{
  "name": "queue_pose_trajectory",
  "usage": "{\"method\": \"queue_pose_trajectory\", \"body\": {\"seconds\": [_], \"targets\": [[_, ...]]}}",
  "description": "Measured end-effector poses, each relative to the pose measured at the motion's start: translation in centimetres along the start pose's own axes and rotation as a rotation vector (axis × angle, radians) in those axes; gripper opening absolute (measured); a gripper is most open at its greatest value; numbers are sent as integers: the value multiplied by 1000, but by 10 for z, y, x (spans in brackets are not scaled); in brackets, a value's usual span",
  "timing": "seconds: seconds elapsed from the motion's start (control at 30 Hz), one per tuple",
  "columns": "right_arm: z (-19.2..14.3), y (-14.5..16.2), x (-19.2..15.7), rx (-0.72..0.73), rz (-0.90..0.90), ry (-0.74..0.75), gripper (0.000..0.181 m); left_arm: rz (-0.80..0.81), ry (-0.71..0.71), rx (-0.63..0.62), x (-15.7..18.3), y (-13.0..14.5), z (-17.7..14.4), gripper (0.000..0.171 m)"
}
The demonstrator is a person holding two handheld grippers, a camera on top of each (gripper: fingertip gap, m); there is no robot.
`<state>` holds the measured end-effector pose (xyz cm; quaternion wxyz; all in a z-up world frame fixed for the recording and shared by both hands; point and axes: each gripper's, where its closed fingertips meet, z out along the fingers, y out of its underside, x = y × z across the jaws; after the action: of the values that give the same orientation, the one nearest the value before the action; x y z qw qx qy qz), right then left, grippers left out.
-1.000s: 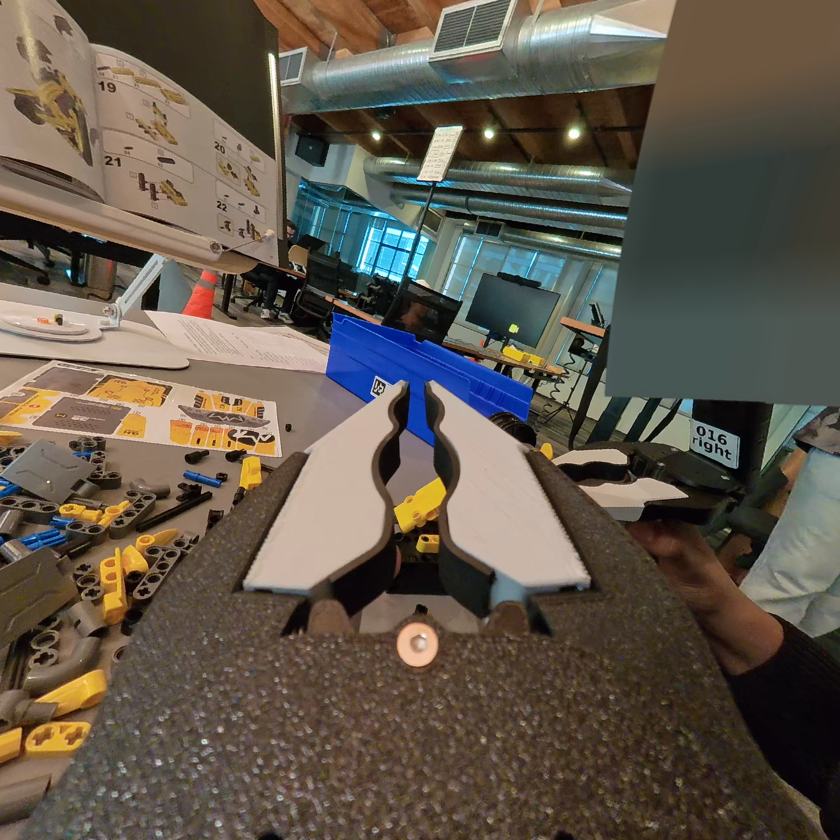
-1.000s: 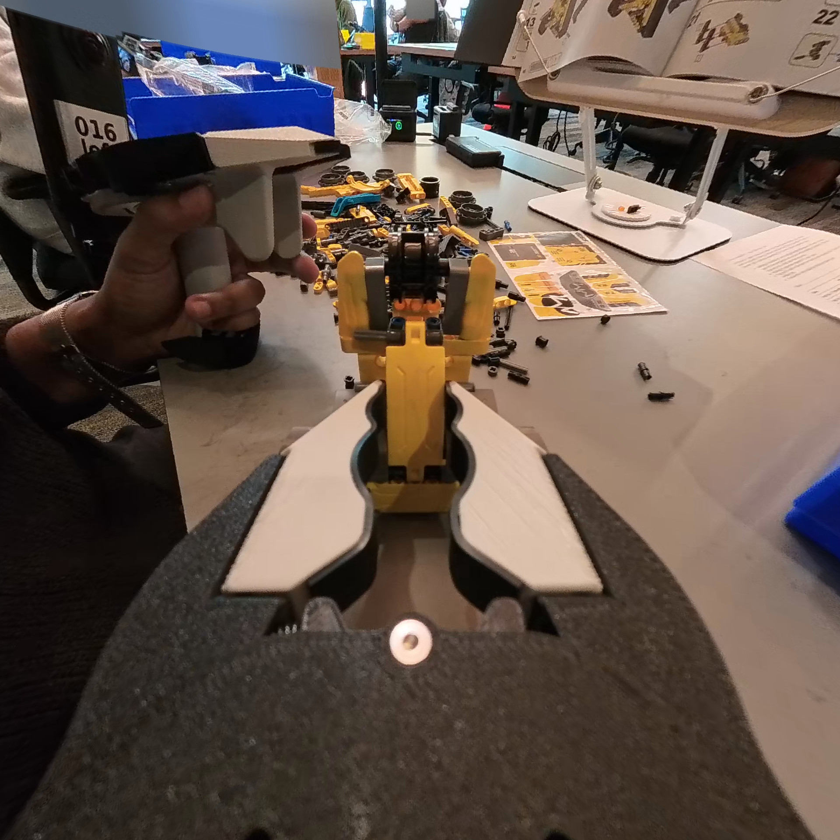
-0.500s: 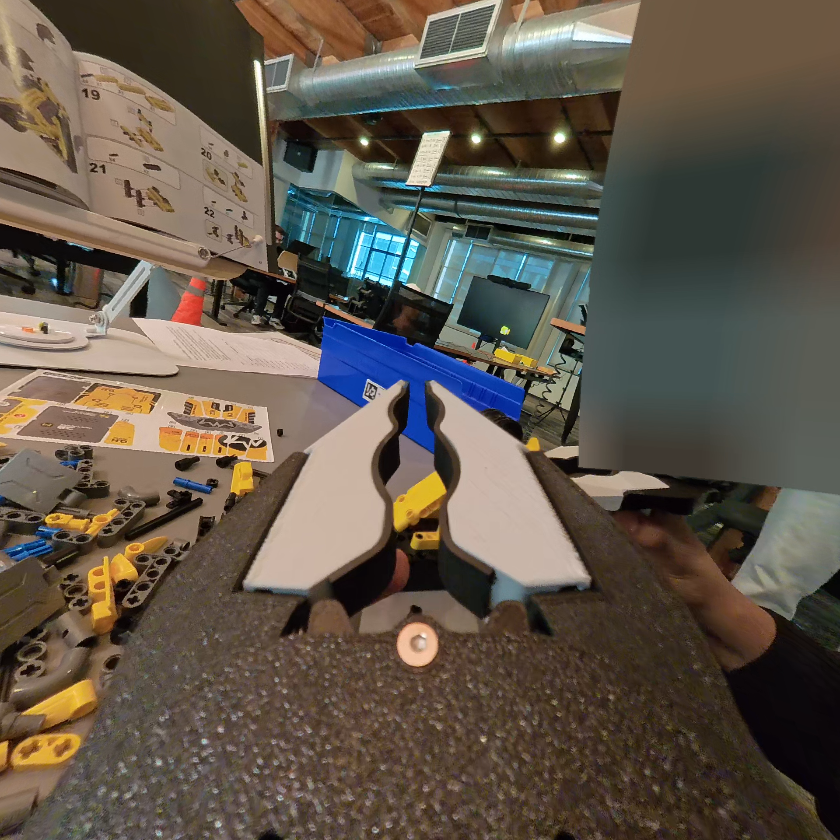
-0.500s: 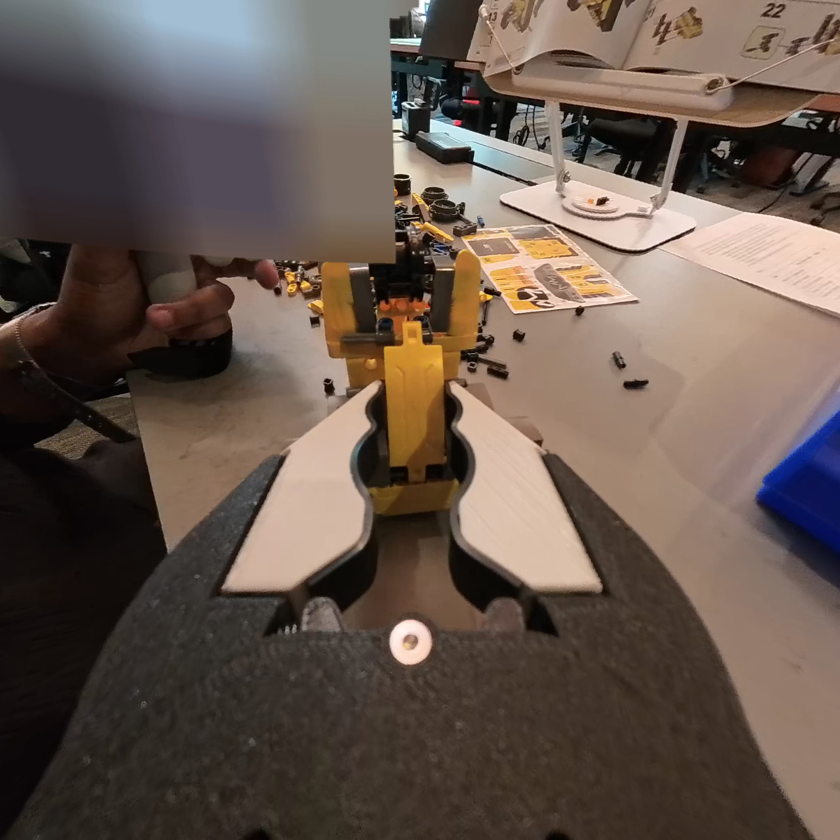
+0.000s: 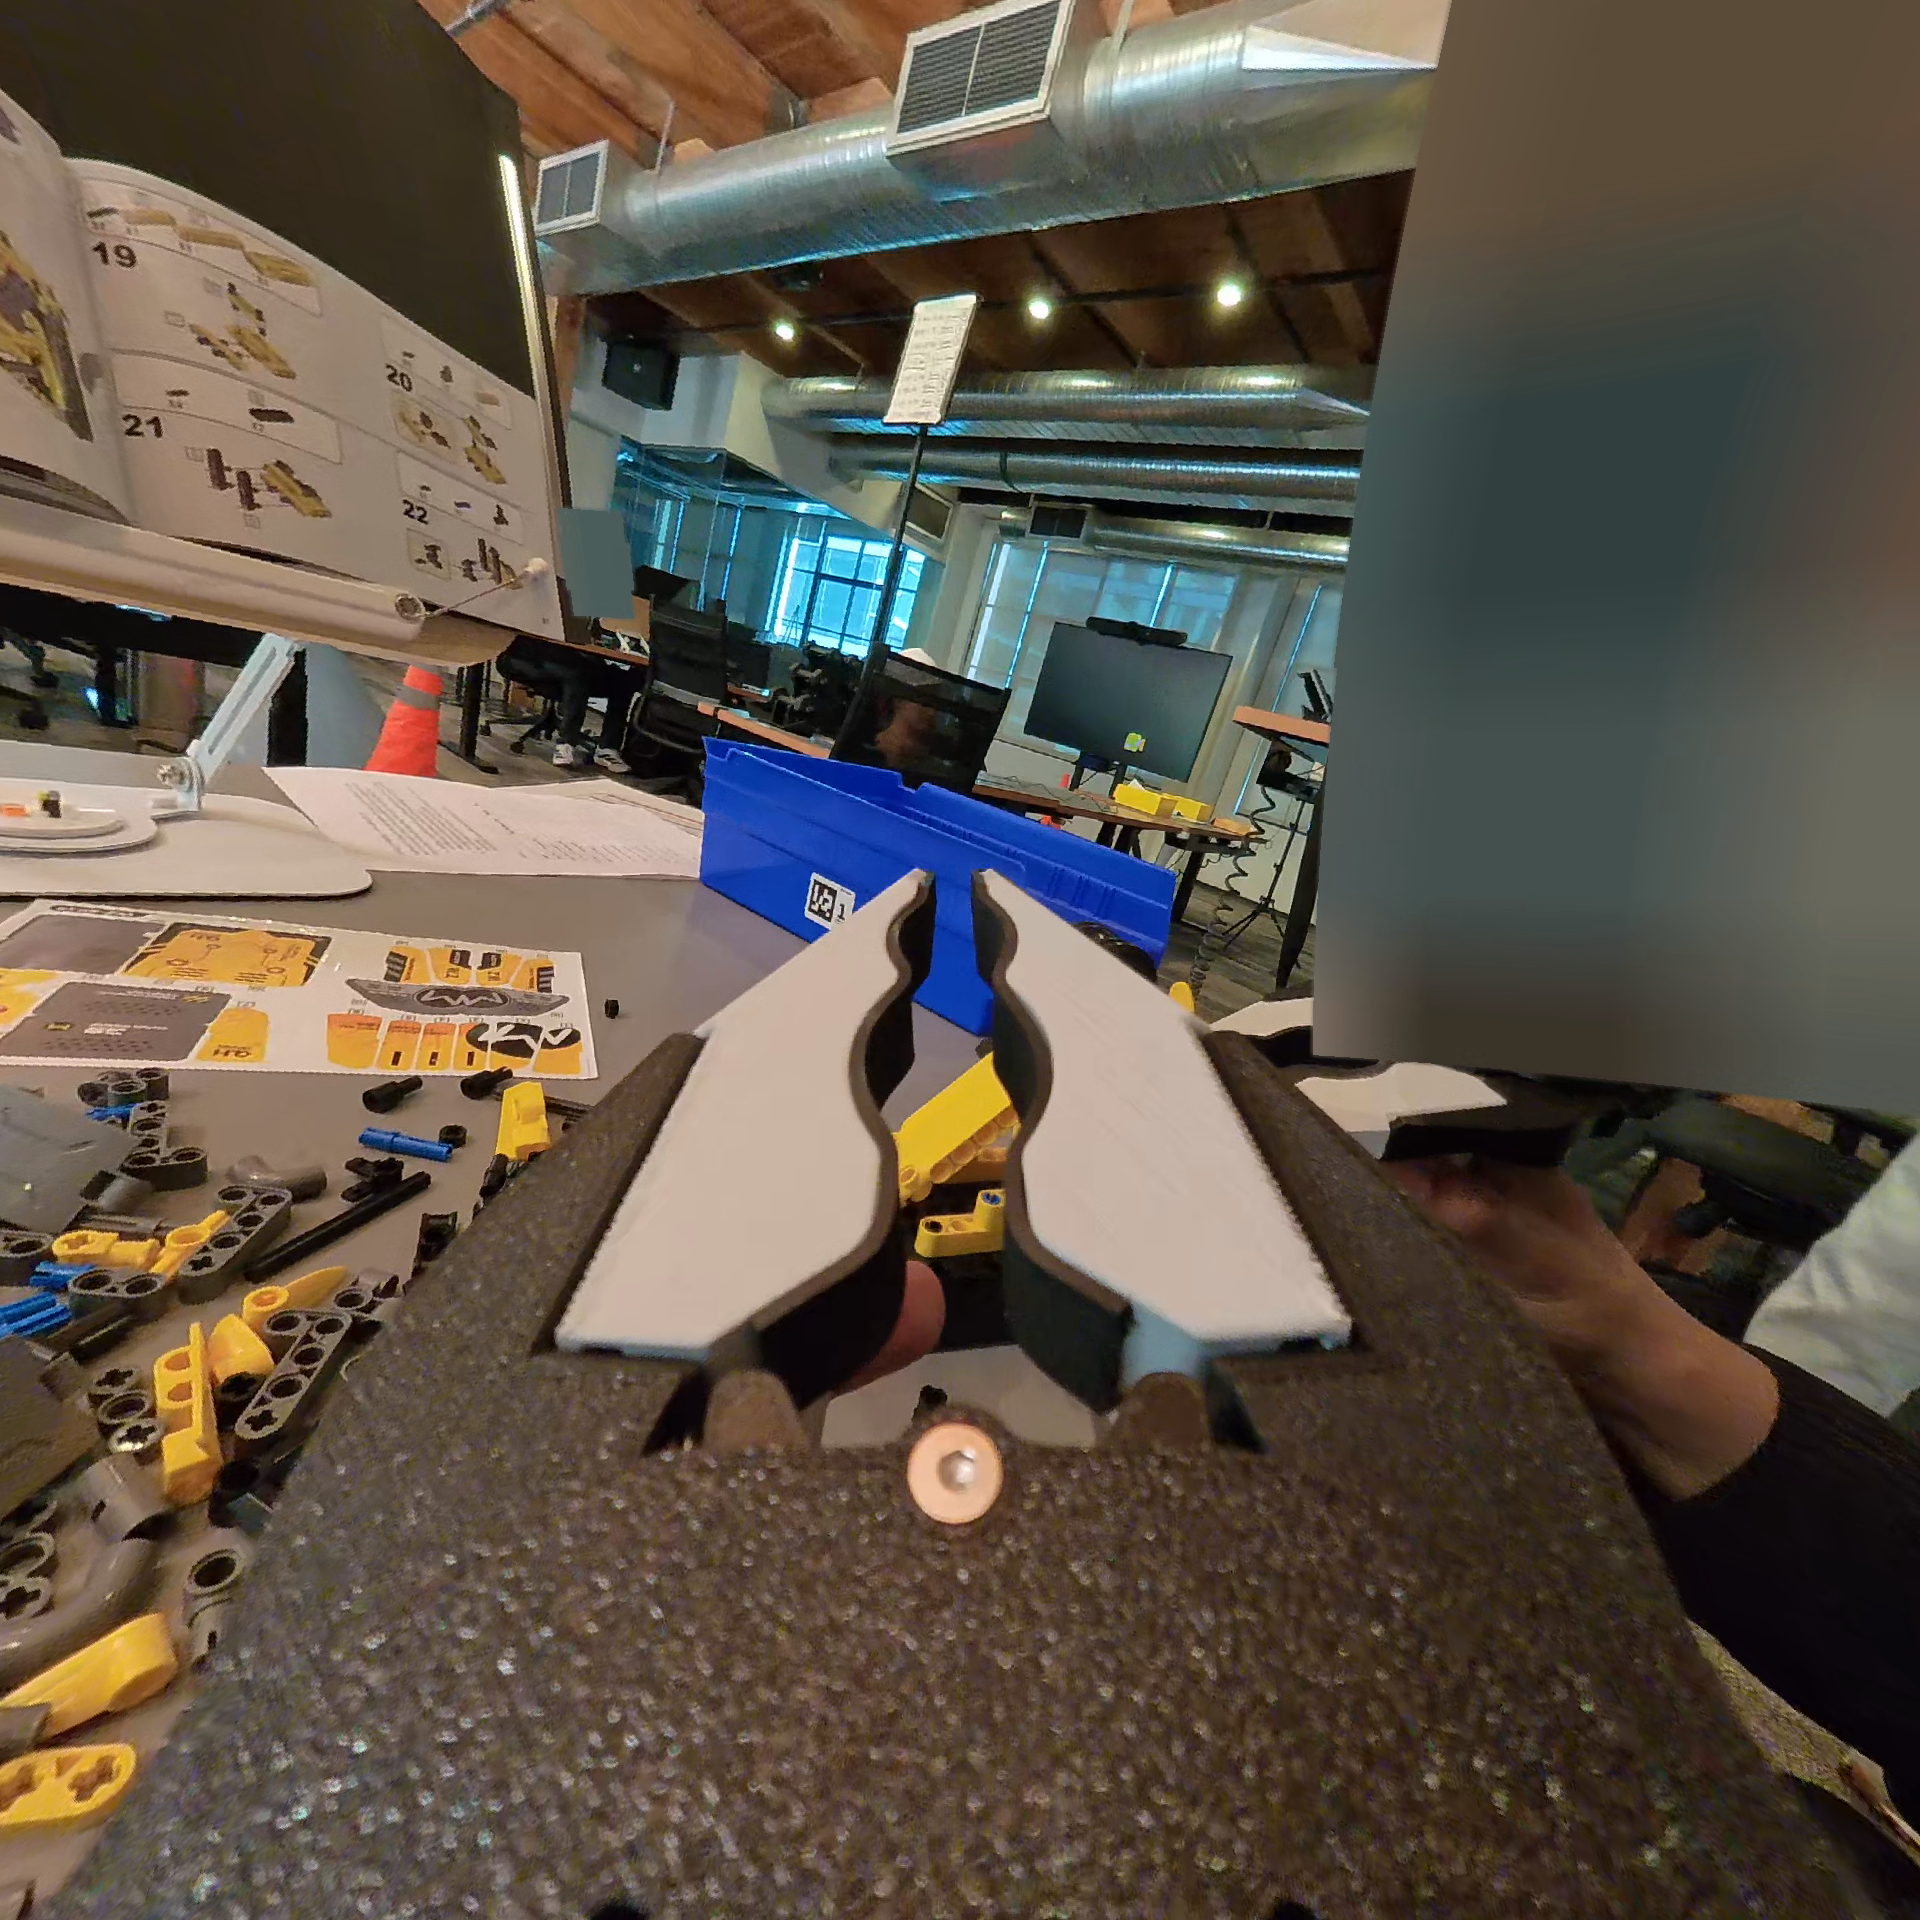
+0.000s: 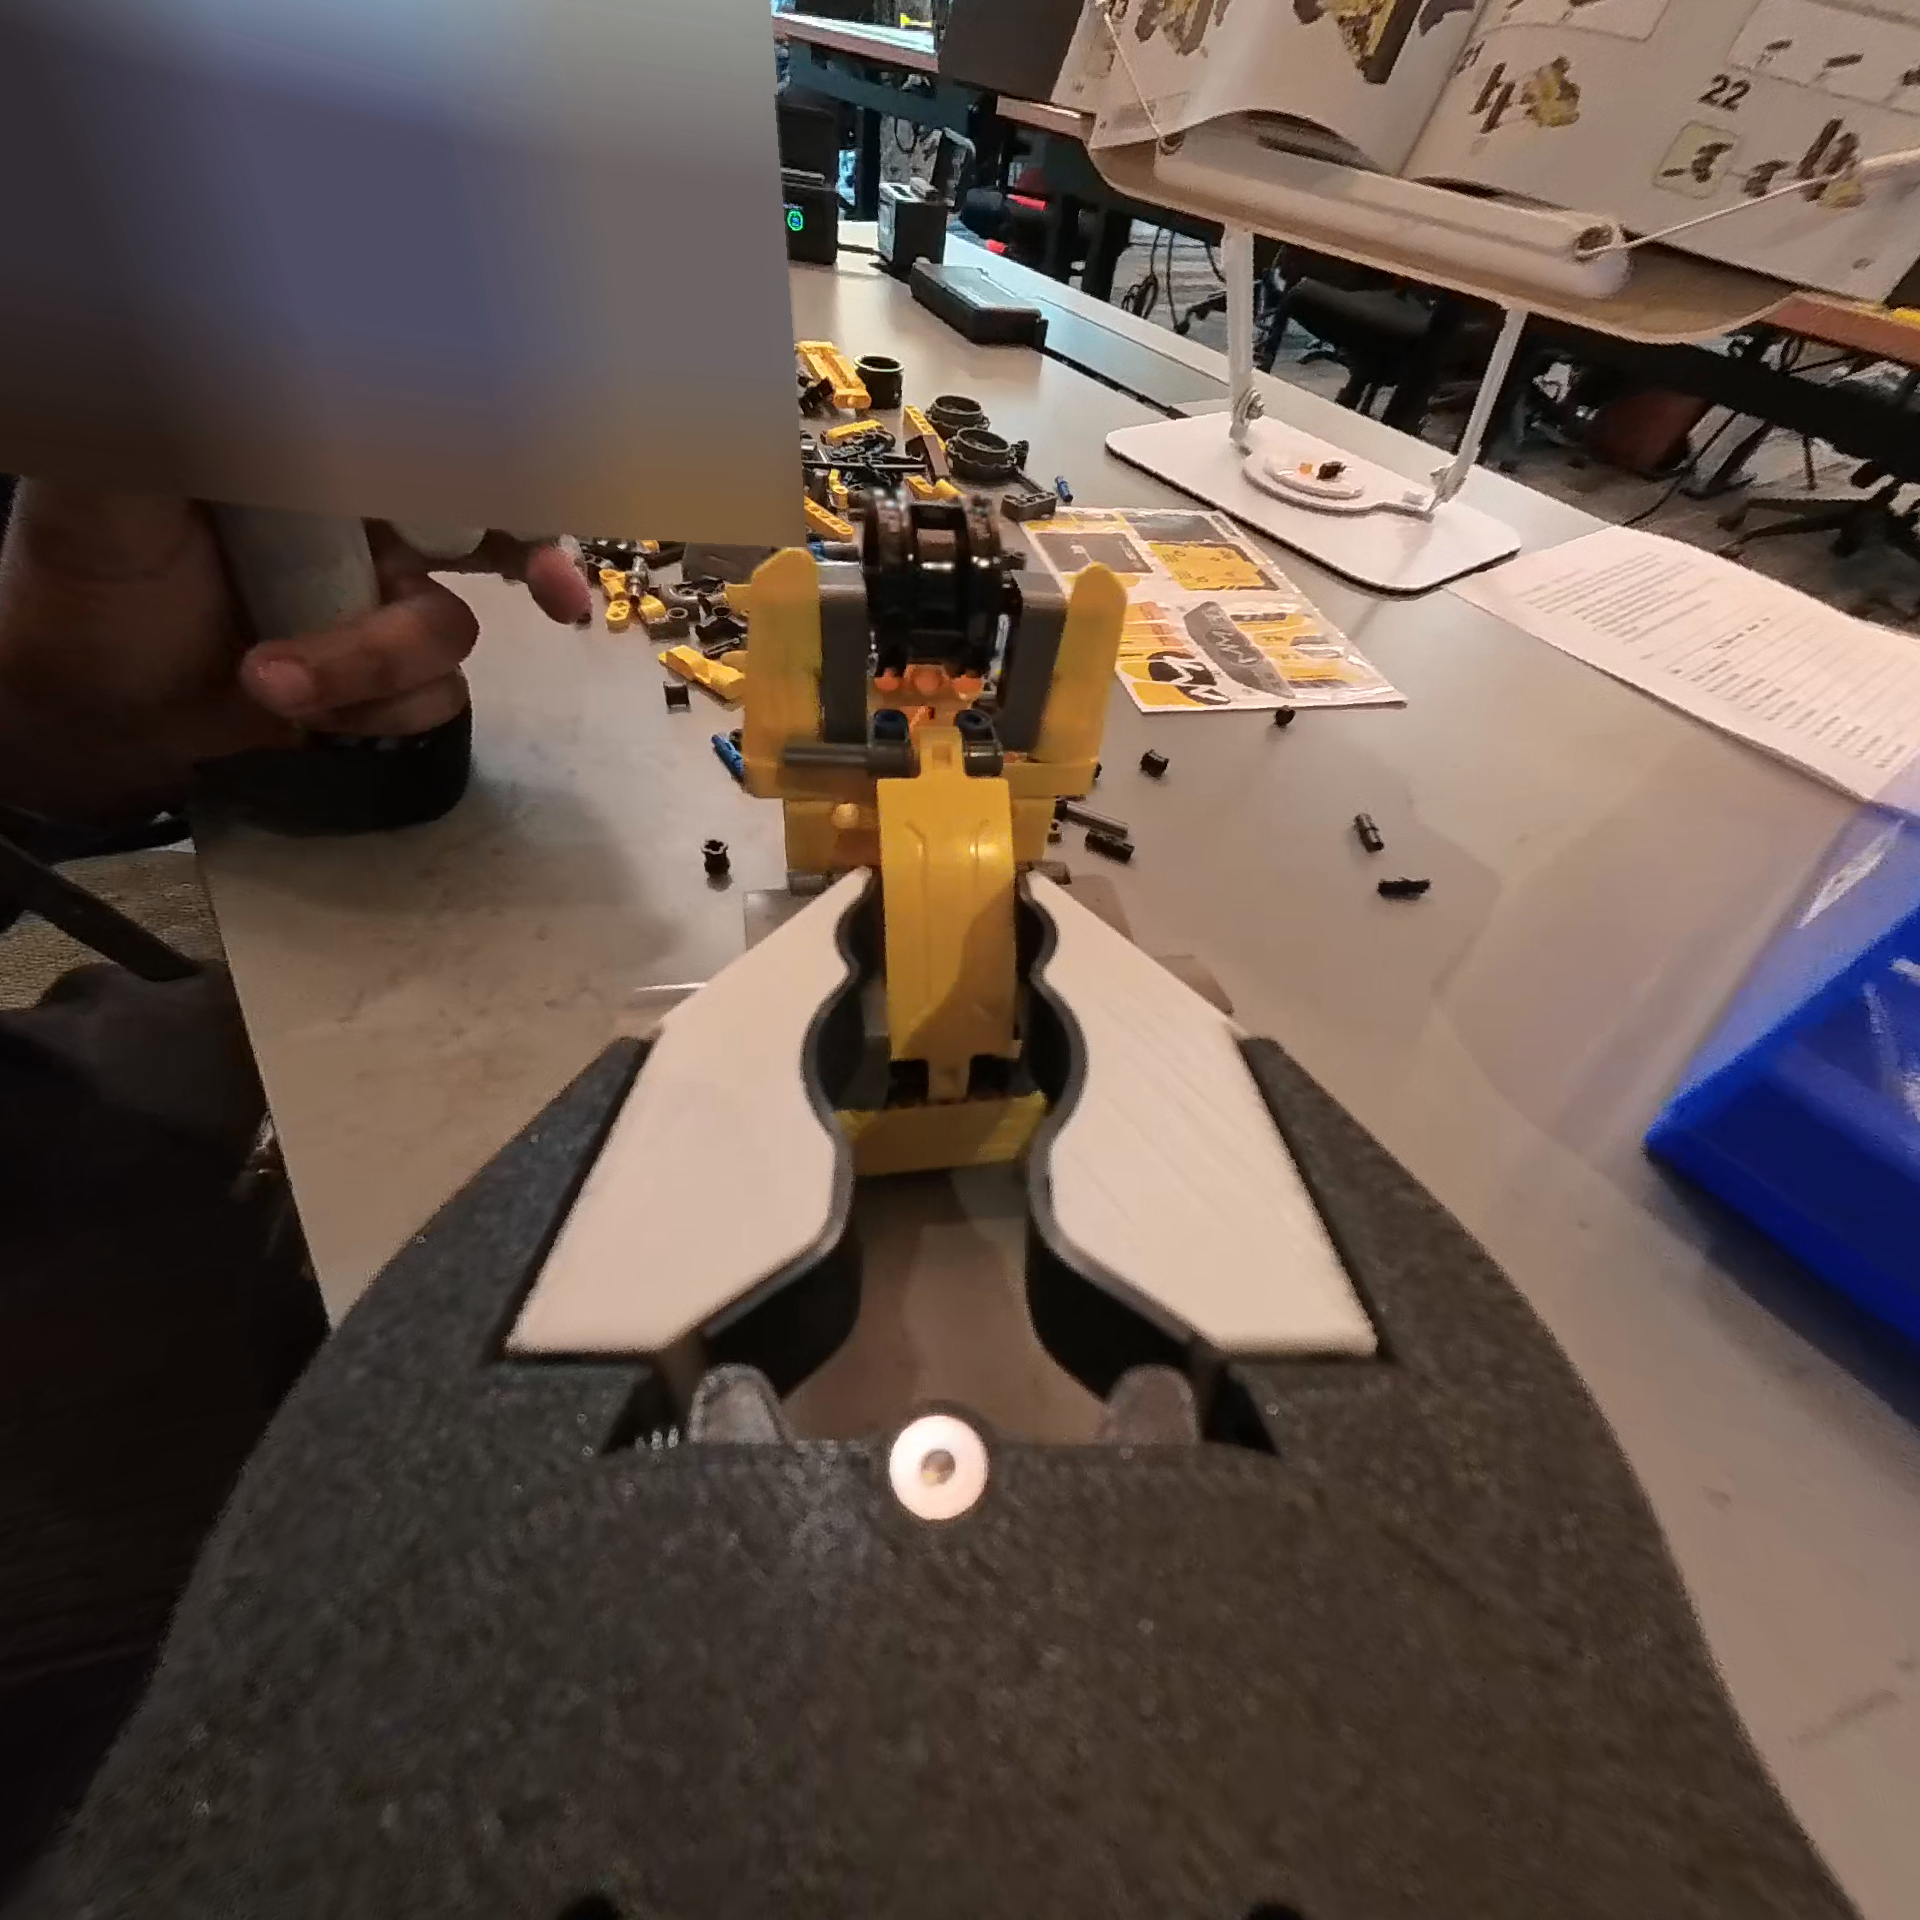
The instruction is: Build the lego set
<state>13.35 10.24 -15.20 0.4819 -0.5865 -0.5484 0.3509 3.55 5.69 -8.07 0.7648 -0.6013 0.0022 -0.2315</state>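
A yellow brick model is clamped between the right gripper fingers just above the table — steadied, apparently. The left gripper is nearly closed, empty, raised beside scattered loose pieces.

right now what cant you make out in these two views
- Left claw: its tips nearly meet, but a grip on anything cannot be told; its own fingers cover the yellow pieces below.
- Underside of the yellow model in the right claw: hidden by the claw, right wrist view.
- Other claw's body: behind blur patches in both views.
- Open booklet: cut off by the left edge, left wrist view.
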Motion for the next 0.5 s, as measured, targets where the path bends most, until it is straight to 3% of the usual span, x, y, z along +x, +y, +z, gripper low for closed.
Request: {"method": "queue_pose_trajectory", "body": {"seconds": [0.5], "targets": [[-1,-1,2,3,-17,30,24,4,-1,8,1,-1,-1,6]]}}
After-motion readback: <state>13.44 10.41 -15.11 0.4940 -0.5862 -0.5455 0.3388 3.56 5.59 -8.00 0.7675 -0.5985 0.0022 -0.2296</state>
